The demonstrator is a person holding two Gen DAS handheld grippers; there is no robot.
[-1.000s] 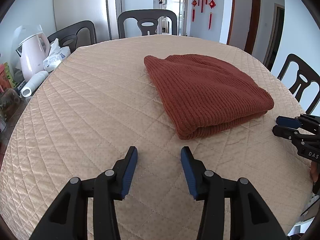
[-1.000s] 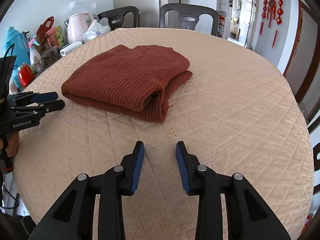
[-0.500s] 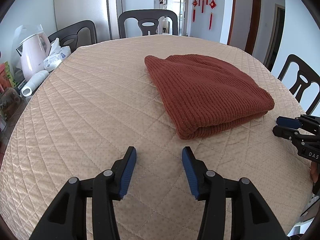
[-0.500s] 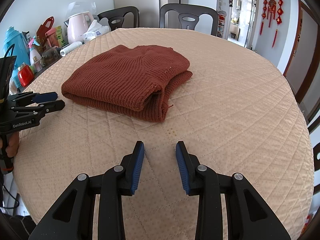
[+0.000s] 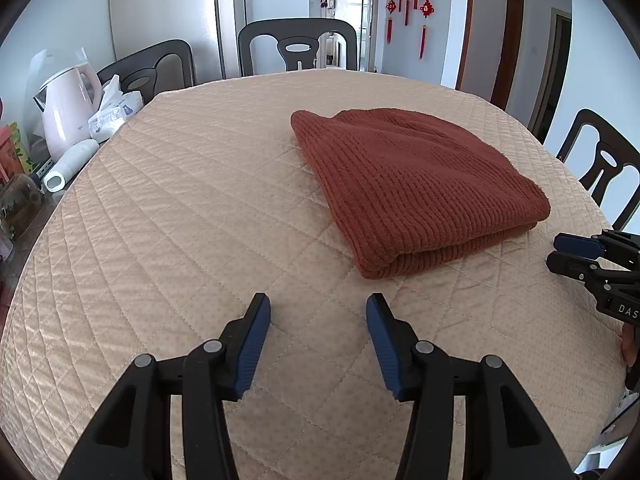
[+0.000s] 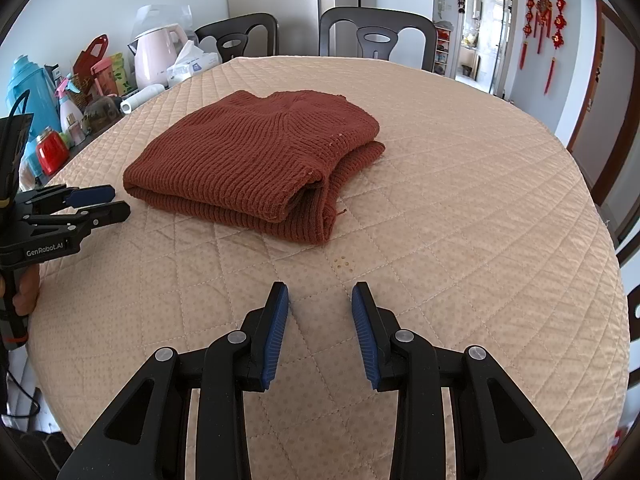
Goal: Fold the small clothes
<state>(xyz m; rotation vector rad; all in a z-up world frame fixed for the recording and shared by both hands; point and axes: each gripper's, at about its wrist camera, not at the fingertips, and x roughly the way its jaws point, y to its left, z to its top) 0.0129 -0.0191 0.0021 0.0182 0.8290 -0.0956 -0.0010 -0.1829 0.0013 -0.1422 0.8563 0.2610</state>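
A rust-brown knitted sweater [image 5: 412, 184] [image 6: 248, 160] lies folded into a thick rectangle on the quilted beige table cover [image 5: 160, 240] [image 6: 480, 200]. My left gripper [image 5: 318, 300] [image 6: 118, 201] hovers over bare cover just short of the sweater's near folded edge. Its jaws are opening and nothing is between them. My right gripper [image 6: 320, 288] [image 5: 554, 249] is open and empty, short of the sweater's corner with the loose layered edges. Neither gripper touches the cloth.
Dark chairs [image 5: 298, 44] [image 6: 376, 34] ring the round table. At the left edge stand a pink kettle [image 5: 68, 108] [image 6: 156, 60], a tissue pack [image 5: 116, 112], a white roll [image 5: 70, 164] and several bottles and jars [image 6: 48, 120]. A hand [image 6: 24, 292] grips the left tool.
The left gripper's jaws have spread a little wider. Both grippers and the sweater stay where they were.
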